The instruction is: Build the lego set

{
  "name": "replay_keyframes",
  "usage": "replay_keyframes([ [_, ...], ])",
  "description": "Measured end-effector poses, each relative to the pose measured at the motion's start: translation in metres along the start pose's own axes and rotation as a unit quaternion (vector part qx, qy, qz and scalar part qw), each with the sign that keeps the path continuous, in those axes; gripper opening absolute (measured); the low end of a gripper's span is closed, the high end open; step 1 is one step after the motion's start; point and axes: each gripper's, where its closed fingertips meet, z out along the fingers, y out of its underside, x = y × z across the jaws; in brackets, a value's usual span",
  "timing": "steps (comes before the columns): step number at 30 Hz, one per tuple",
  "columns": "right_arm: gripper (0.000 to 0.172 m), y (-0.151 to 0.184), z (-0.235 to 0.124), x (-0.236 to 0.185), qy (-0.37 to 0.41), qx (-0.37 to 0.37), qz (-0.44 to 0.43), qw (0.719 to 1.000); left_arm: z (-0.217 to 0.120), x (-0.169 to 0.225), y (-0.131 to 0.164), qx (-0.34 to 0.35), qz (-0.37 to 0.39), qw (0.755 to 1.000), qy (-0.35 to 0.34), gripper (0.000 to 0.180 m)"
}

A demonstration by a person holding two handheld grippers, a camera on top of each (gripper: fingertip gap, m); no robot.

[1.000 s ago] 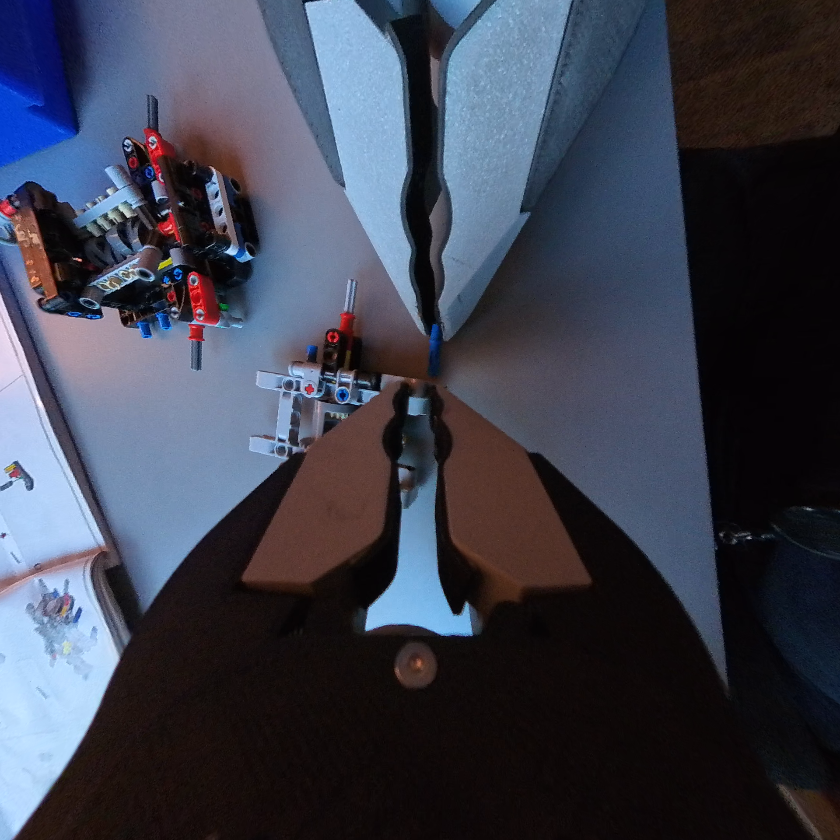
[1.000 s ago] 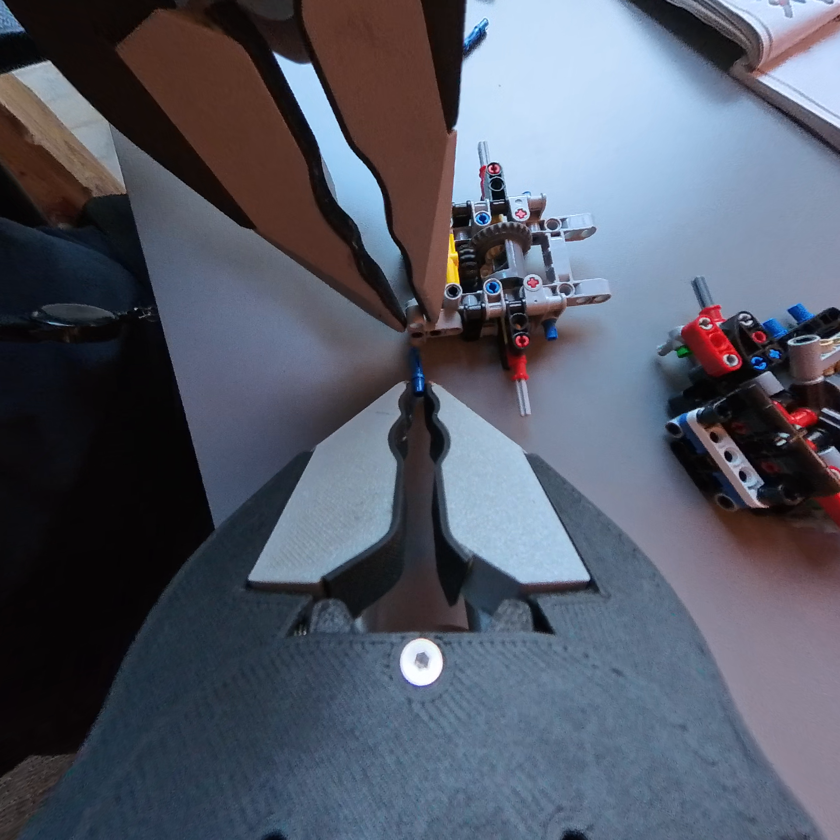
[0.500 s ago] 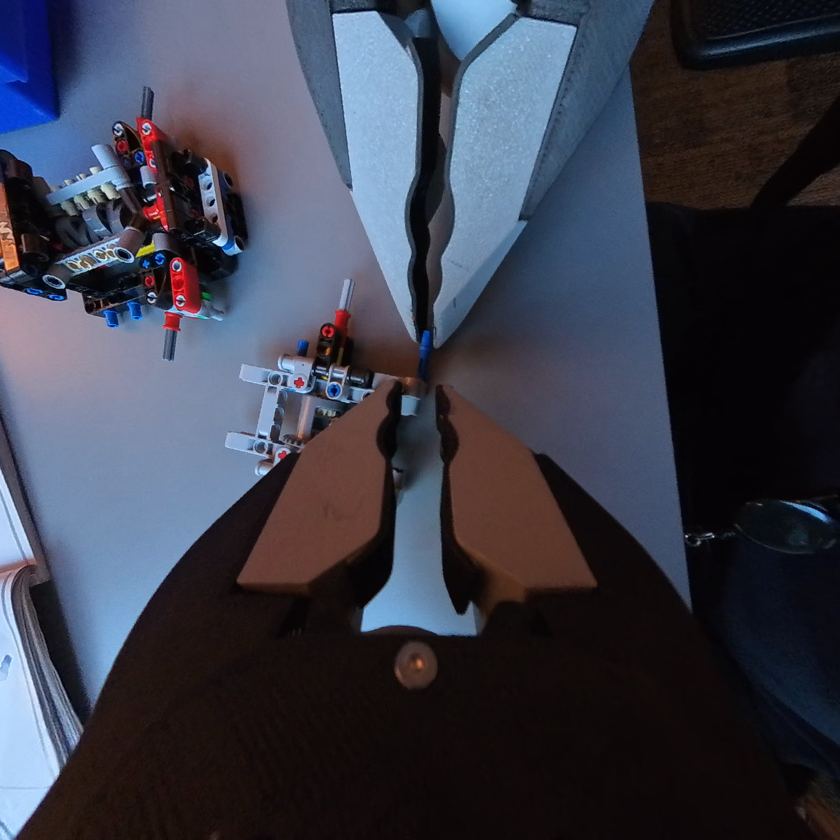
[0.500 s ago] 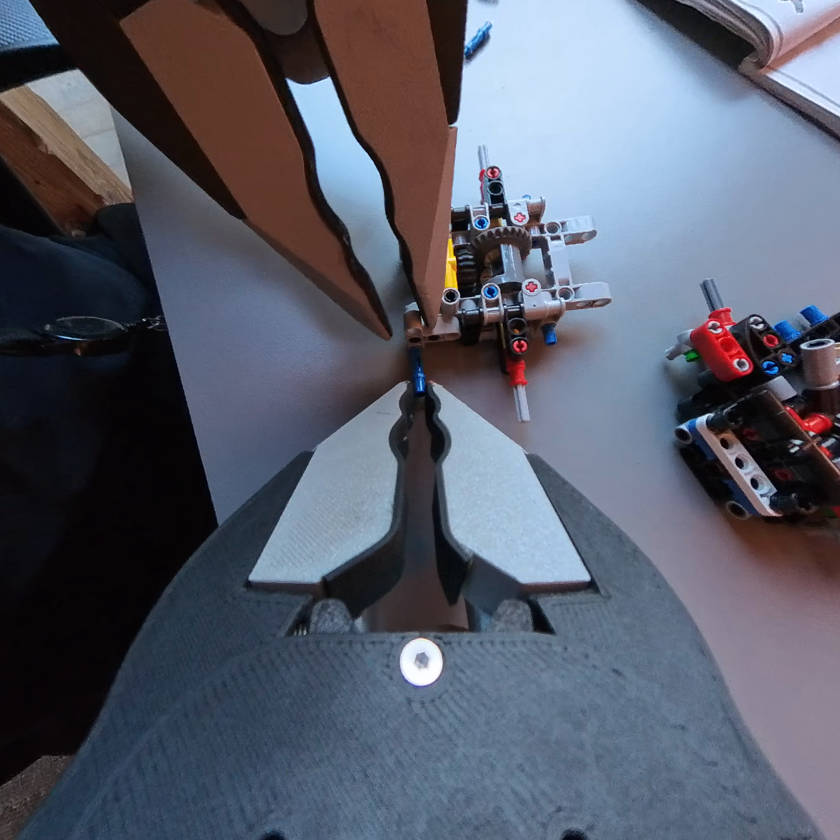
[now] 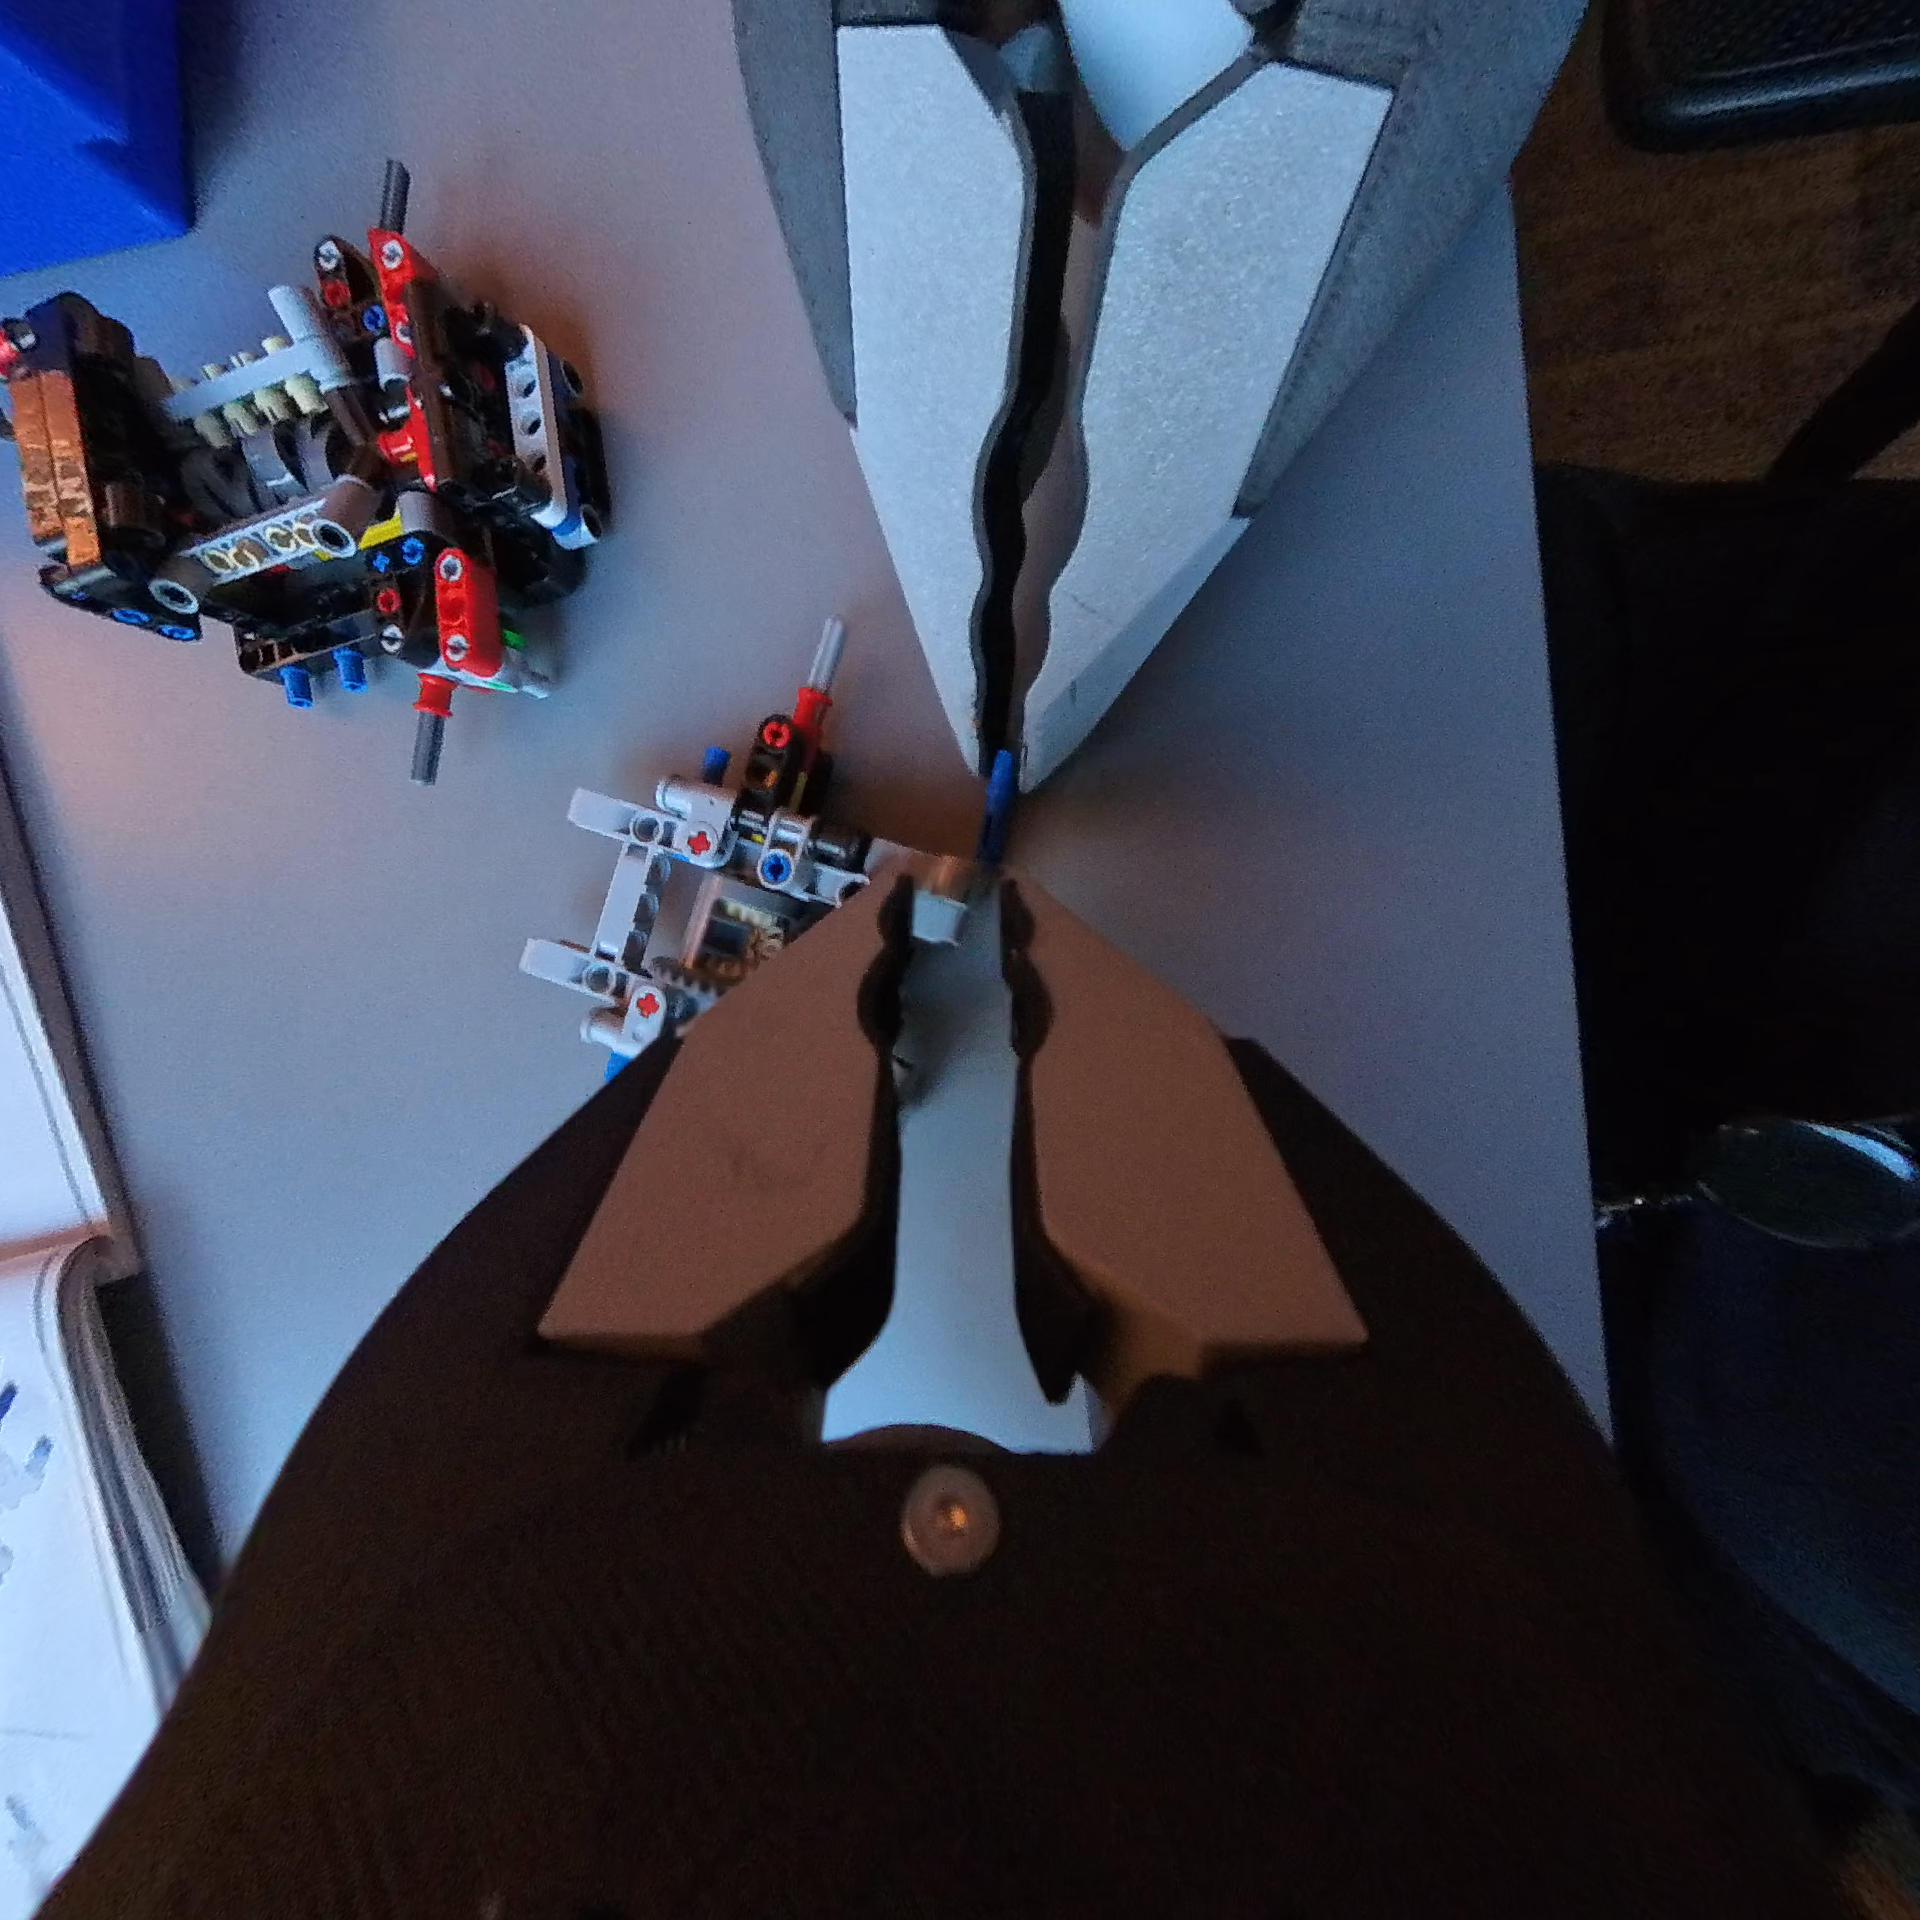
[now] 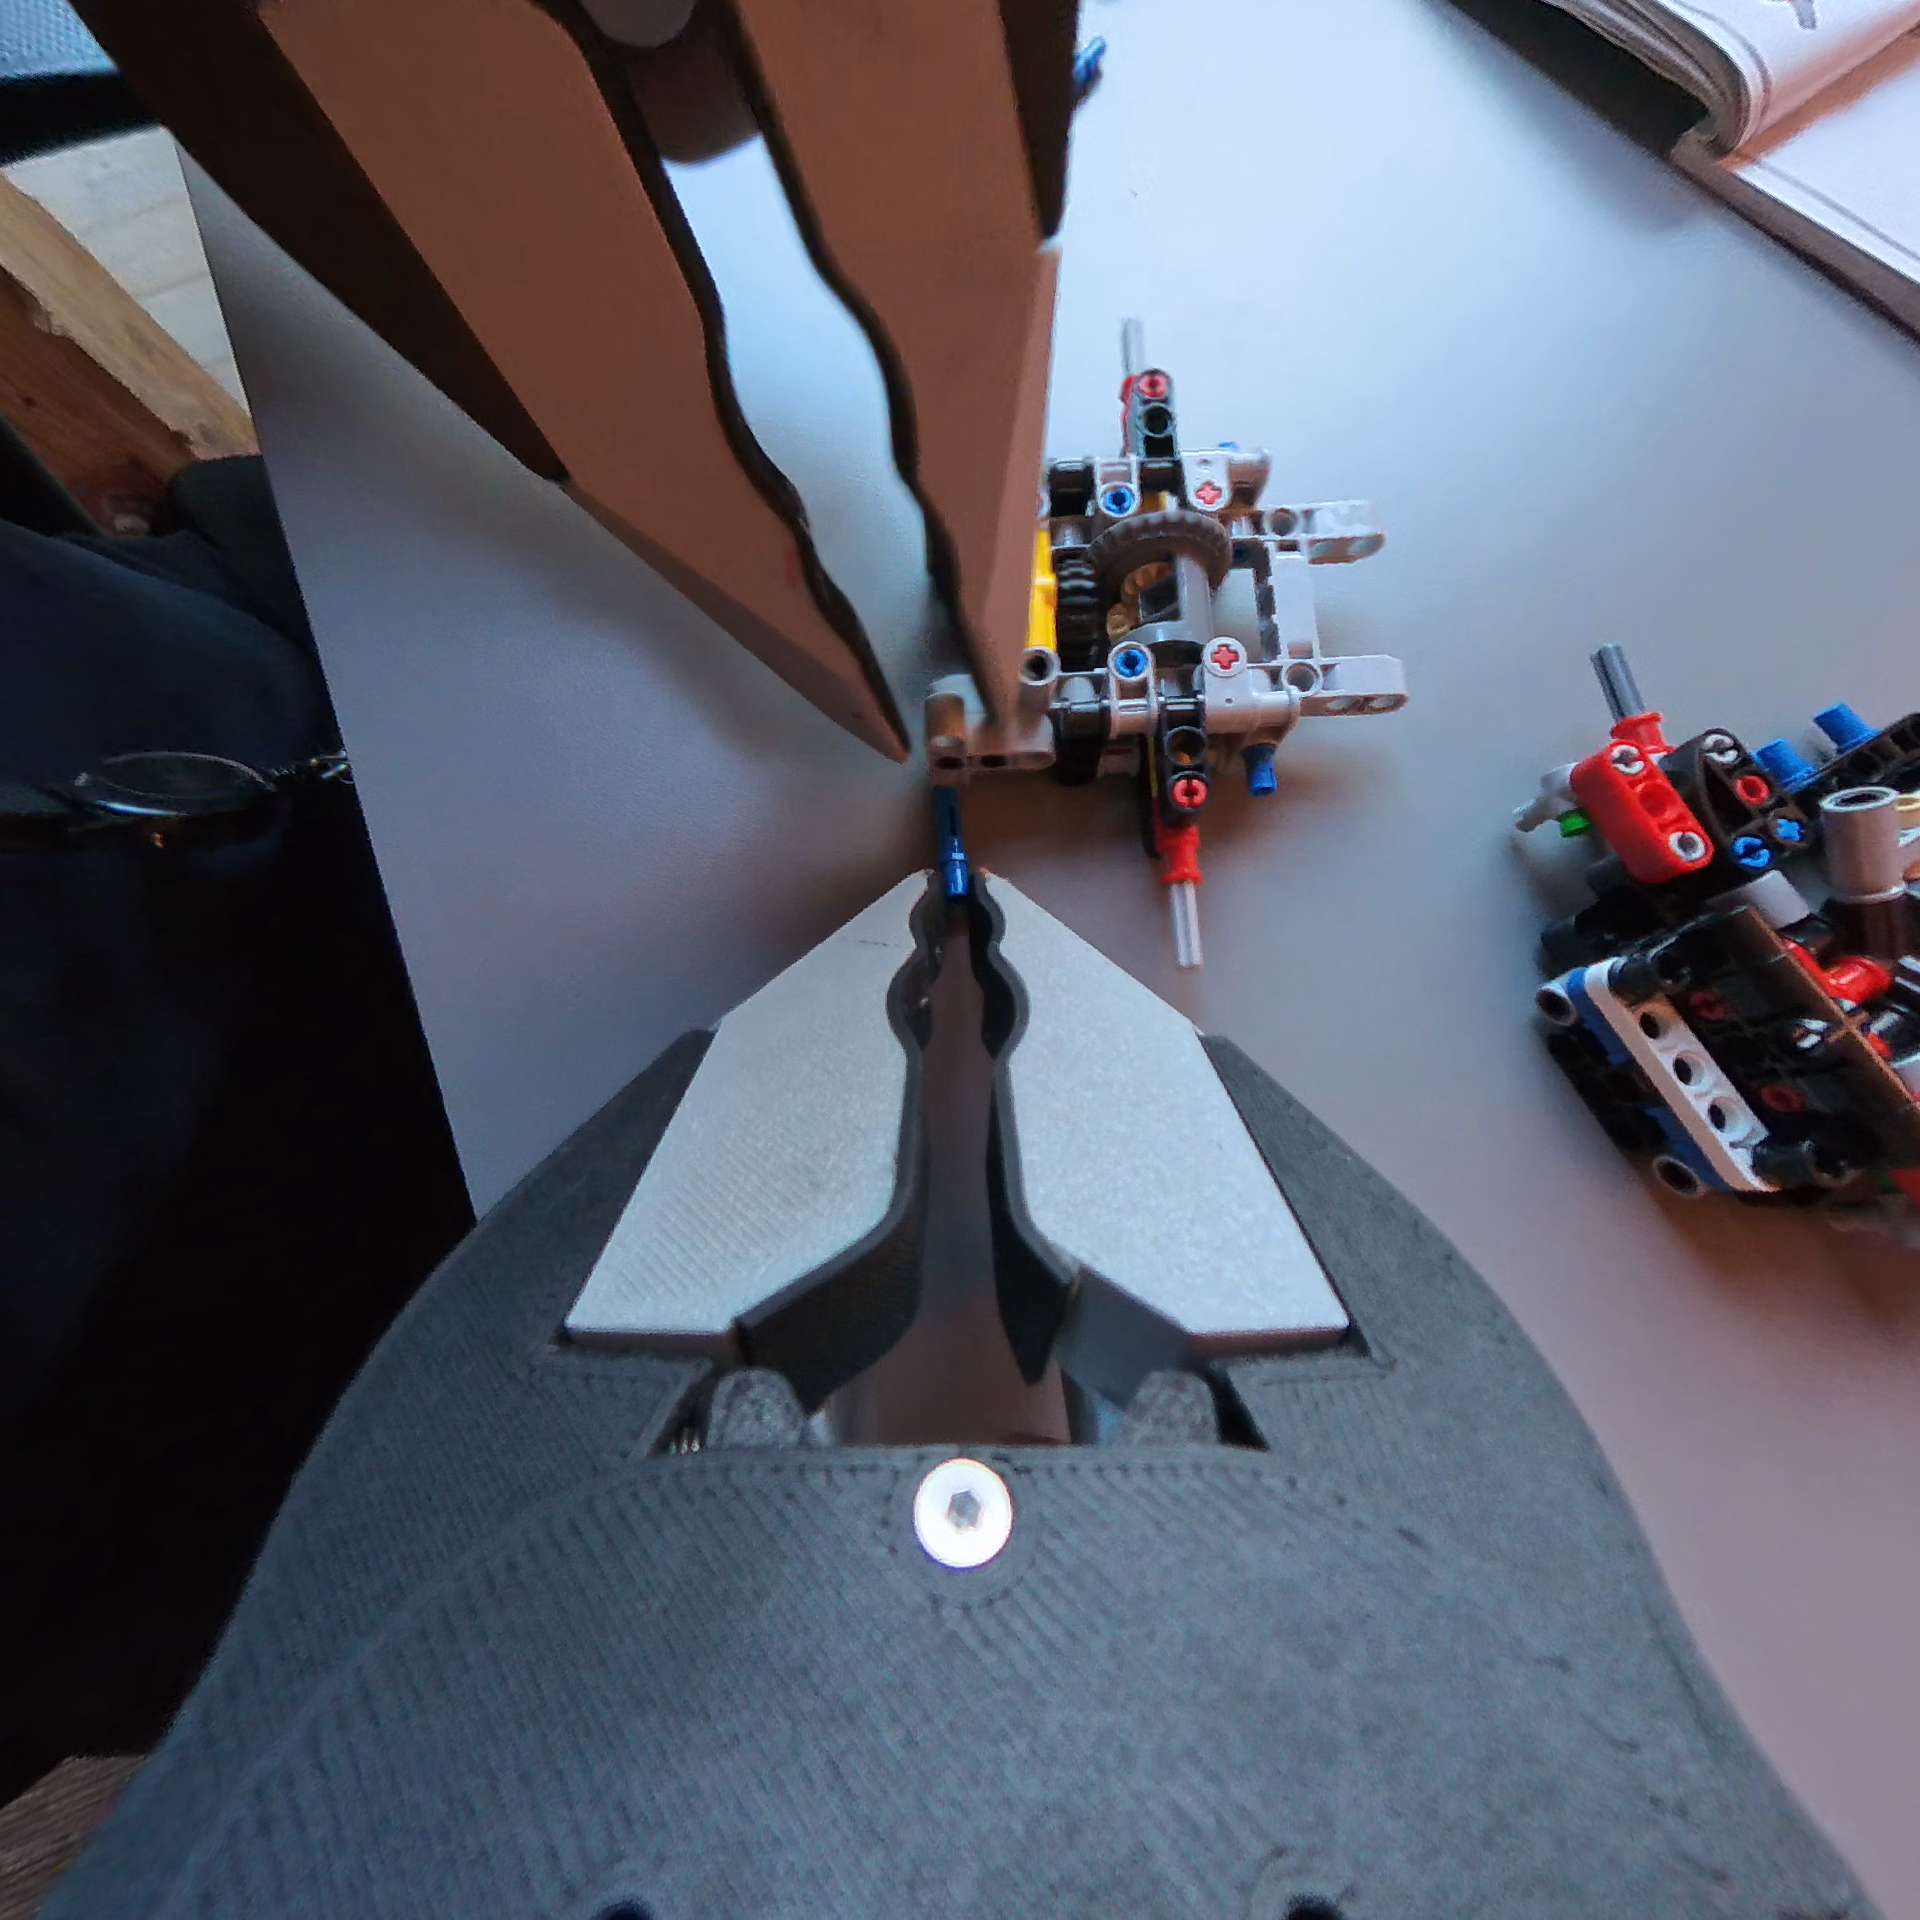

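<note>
Bin (image 5: pixel 73 114) contents hidden.

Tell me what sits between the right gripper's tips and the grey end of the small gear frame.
Only the blue pin, pinched in the right gripper, spans toward the grey end piece; bare table beneath. The right wrist view shows it best.

Two plastic brick assemblies lie on the one grey table (image 6: pixel 1455 312): a small light-grey framed gear assembly (image 6: pixel 1195 613) and, to its right in the right wrist view, a larger black, red and white one (image 6: pixel 1745 987). One thin blue plastic pin (image 6: pixel 951 847) sits just before the small assembly's corner. One open printed booklet (image 6: pixel 1787 125) lies beyond it. There are two grippers, one tan-fingered (image 5: pixel 951 894), one grey-fingered (image 6: pixel 953 894).
</note>
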Motion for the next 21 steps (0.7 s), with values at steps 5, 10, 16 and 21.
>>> replay_keyframes([
  [5, 0.001, 0.000, 0.000, 0.001, 0.000, 0.000, 0.007, 1.000, -0.008, -0.005, 0.006, -0.019, 0.022, 0.999, -0.023, 0.017],
  [10, 0.001, 0.000, -0.001, 0.003, 0.007, 0.000, 0.009, 1.000, -0.007, -0.009, 0.010, -0.033, 0.039, 0.998, -0.044, 0.016],
  [16, 0.001, 0.000, 0.000, 0.001, 0.010, -0.001, 0.011, 1.000, -0.009, -0.009, 0.022, -0.061, 0.042, 0.996, -0.038, 0.015],
  [21, 0.000, -0.001, -0.001, 0.003, 0.013, 0.003, 0.016, 1.000, -0.004, -0.004, 0.018, -0.053, 0.032, 0.998, -0.031, 0.014],
])
